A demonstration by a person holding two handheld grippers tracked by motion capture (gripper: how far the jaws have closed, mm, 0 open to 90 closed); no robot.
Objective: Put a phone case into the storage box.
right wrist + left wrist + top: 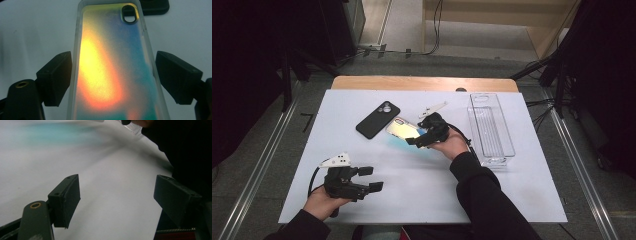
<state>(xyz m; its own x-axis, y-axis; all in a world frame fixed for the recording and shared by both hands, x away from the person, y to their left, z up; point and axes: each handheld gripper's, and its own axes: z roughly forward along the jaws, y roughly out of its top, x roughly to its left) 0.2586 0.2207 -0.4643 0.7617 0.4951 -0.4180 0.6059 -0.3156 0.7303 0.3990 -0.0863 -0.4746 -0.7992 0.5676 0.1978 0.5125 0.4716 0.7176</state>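
At the lower left of the high view, the left gripper [371,178] is being held over the white desk [422,195], its fingers [65,200] released and spread with only bare desk between them. Nearer the middle of the frame, the right gripper [416,141] is being held at the iridescent clear phone case [113,67]; its fingers [56,77] are flanking the case's long edges, and whether they are pressing on it cannot be told. A black phone case [378,119] is lying just beside it, toward the upper left. At the right, a clear plastic tray [490,127] is standing well apart.
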